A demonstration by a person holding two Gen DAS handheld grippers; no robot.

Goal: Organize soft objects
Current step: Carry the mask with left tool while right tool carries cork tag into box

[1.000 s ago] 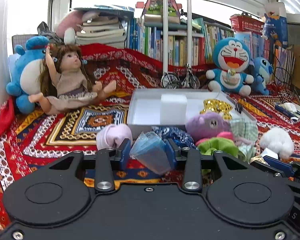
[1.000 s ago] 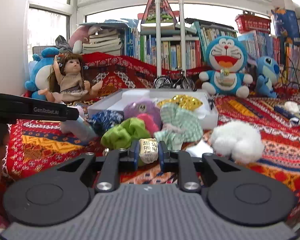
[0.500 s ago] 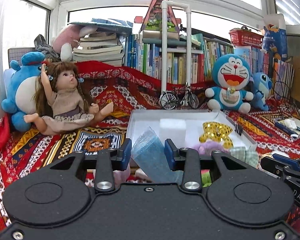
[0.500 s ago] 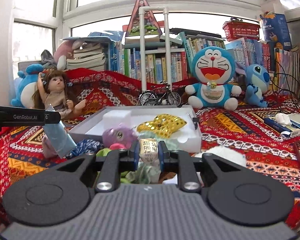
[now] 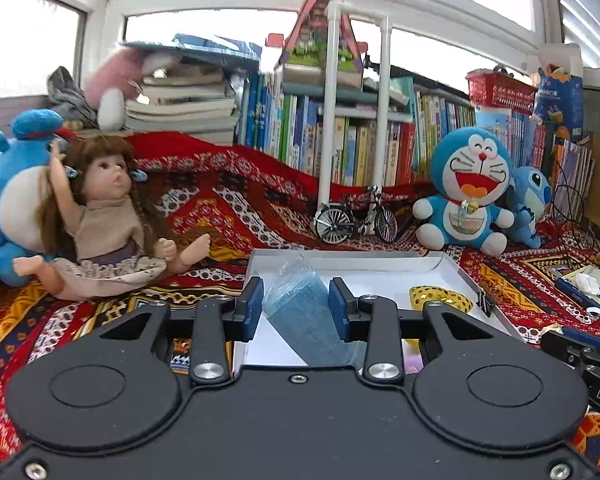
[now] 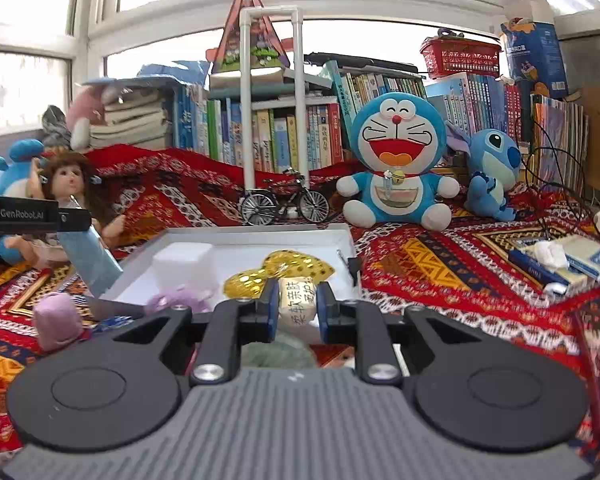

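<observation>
My left gripper [image 5: 296, 306] is shut on a pale blue plastic-wrapped pack [image 5: 306, 316] that hangs over the near left part of the white tray [image 5: 352, 258]. In the right wrist view the same blue pack [image 6: 90, 260] shows at the left under the left gripper's arm. My right gripper [image 6: 298, 304] is shut on a small cream packet with printed characters [image 6: 296, 304], held over the tray's [image 6: 256, 236] near edge. Inside the tray lie a gold sequin bow [image 6: 284, 270] and a white block [image 6: 184, 262]. A purple plush [image 6: 180, 300] sits by the near rim.
A doll [image 5: 100, 216] and a blue plush [image 5: 12, 192] lie at the left on the patterned red blanket [image 6: 440, 256]. A toy bicycle [image 5: 354, 218], a Doraemon plush [image 5: 466, 192] and books stand behind the tray. A pink soft lump [image 6: 56, 320] lies at the near left, boxes [image 6: 560, 260] at the right.
Both grippers have risen and moved forward over the tray with their loads. The pile of soft things in front has dropped below the views.
</observation>
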